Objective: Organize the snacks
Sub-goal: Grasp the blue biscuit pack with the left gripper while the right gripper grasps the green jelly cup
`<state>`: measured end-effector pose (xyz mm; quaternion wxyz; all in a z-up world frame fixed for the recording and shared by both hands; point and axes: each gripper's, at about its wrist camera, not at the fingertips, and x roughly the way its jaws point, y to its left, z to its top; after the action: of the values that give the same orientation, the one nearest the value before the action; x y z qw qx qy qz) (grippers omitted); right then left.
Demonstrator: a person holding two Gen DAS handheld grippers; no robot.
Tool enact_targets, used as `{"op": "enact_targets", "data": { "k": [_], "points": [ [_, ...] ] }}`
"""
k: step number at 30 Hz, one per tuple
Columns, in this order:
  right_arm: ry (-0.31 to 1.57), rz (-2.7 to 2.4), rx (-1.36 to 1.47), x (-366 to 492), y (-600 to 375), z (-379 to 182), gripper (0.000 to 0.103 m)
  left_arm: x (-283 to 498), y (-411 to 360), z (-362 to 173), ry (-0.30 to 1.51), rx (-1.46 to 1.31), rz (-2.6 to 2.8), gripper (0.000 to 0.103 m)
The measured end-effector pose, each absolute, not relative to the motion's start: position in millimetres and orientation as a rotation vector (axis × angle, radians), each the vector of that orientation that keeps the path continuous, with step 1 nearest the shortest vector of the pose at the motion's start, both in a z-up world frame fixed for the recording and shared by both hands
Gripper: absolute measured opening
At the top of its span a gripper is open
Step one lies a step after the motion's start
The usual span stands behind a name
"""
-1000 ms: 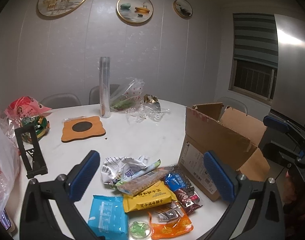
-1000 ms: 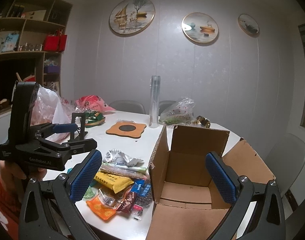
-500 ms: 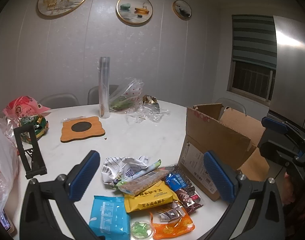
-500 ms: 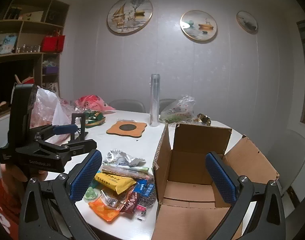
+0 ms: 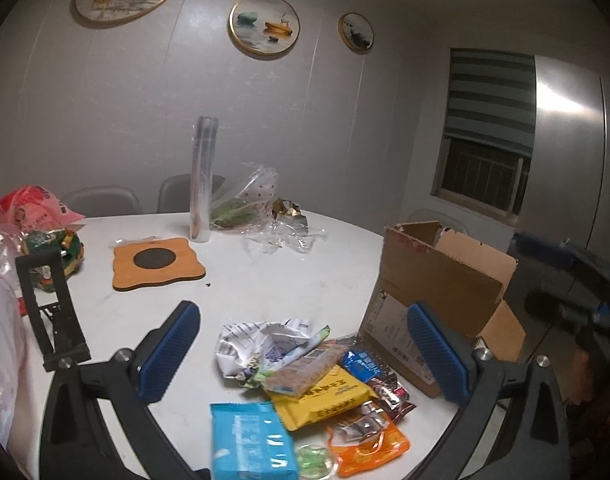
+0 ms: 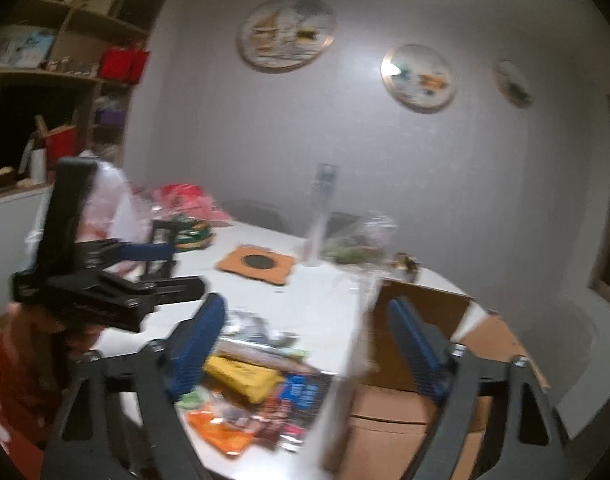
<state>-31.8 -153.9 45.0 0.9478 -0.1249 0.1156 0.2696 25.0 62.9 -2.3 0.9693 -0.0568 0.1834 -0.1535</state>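
Sprawling beside the open cardboard box (image 5: 441, 280), crinkly snack packets (image 5: 305, 384), left gripper (image 5: 305, 344) spread wide and empty, right gripper (image 6: 305, 340) closing on nothing.

Both views sit low at the near edge of the white table (image 5: 273, 280), each looking forward and slightly down between its own 2 fingers. The left wrist view faces the snack pile (image 5: 305, 384) close below it, with the cardboard box (image 5: 437, 280) to the pile's right. The blurred right wrist view looks from right of the pile (image 6: 249, 392), over the box (image 6: 417, 400). Both share pile, box and table.
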Motion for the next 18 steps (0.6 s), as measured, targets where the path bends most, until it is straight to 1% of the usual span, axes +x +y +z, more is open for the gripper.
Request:
{"op": "enact_targets", "data": {
  "k": [1, 2, 4, 5, 11, 16, 17, 18],
  "points": [
    [0.261, 0.576, -0.259, -30.7, -146.6, 43.8, 0.071, 27.1, 70.0, -4.8, 0.375, -0.121, -0.314, 0.102],
    [0.289, 0.603, -0.266, -28.8, -138.2, 40.9, 0.064, 28.3, 74.2, -6.9, 0.382, -0.124, -0.313, 0.102],
    [0.334, 0.633, -0.284, -24.3, -121.8, 30.8, 0.056, 35.0, 86.8, -18.7, 0.434, -0.124, -0.304, 0.102],
    [0.37, 0.643, -0.287, -18.6, -112.8, 23.0, 0.056, 37.9, 90.9, -23.9, 0.453, -0.122, -0.301, 0.102],
    [0.563, 0.683, -0.22, 23.1, -89.6, -18.0, 0.056, 53.3, 107.0, -53.0, 0.554, -0.133, -0.312, 0.102],
    [0.675, 0.688, -0.16, 50.2, -82.0, -42.4, 0.058, 56.9, 107.4, -72.1, 0.609, -0.152, -0.318, 0.102],
    [0.686, 0.68, -0.154, 54.5, -82.2, -45.4, 0.061, 57.4, 105.4, -74.3, 0.615, -0.15, -0.322, 0.102],
    [0.7, 0.67, -0.145, 58.9, -81.3, -50.5, 0.068, 58.1, 103.6, -77.5, 0.625, -0.147, -0.326, 0.102]
  ]
}}
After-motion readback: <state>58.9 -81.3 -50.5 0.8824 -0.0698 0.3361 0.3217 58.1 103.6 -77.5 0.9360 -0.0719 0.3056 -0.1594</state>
